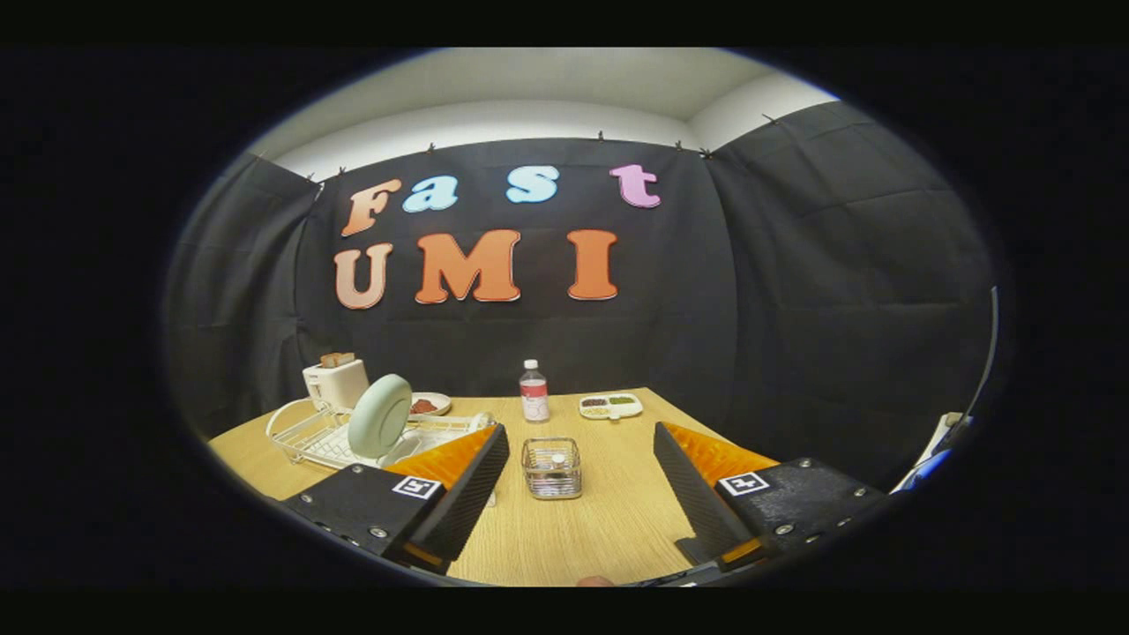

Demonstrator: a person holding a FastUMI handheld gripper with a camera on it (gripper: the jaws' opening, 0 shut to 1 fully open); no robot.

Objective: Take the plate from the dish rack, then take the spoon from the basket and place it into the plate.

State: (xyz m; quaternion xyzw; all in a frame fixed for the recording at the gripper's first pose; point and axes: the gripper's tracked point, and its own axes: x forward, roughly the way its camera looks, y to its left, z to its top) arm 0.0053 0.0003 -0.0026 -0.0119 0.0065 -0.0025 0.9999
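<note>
On table (609,520): gripper (582,476) hovering, fingers spread wide, gripping nothing. Basket (551,468) sitting just ahead between them, spoon inside indistinct. Plate (379,416) standing upright in rack (304,432), beyond left finger. Bottle (534,392), toaster (335,382) sitting farther back.

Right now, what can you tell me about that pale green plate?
The plate is round, pale green and smooth, perhaps ceramic. It stands on edge, leaning slightly, in the white wire dish rack on the wooden table, in front of a white toaster. Only the rack touches it. It sits beyond the left one of the open fingers, which hold nothing.
</note>
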